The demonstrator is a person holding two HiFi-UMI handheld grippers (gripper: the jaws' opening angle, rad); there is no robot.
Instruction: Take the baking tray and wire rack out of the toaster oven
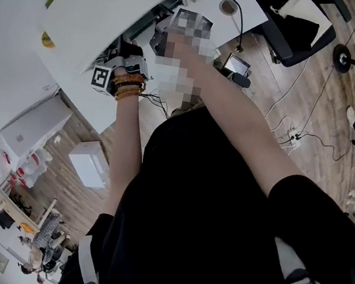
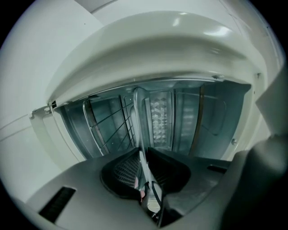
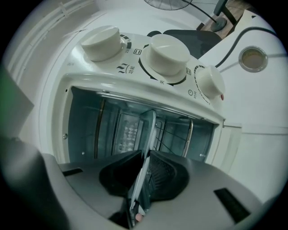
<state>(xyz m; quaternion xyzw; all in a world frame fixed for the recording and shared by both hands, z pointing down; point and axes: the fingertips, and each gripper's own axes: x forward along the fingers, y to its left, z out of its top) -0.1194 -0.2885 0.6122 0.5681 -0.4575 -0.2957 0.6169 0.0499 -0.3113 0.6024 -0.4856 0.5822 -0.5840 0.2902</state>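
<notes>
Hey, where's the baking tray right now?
In both gripper views the baking tray sits inside the open toaster oven, next to the wire rack, its front rim gripped by the left tongs and the right tongs.

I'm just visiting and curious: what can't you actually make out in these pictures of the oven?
- Head view: the right tool, mostly under a blurred patch.
- Both gripper views: the baking tray's top, seen edge-on.
- Left gripper view: the wire rack's near edge, behind the left tool.
- Right gripper view: the knobs' labels, too small to read.
</notes>
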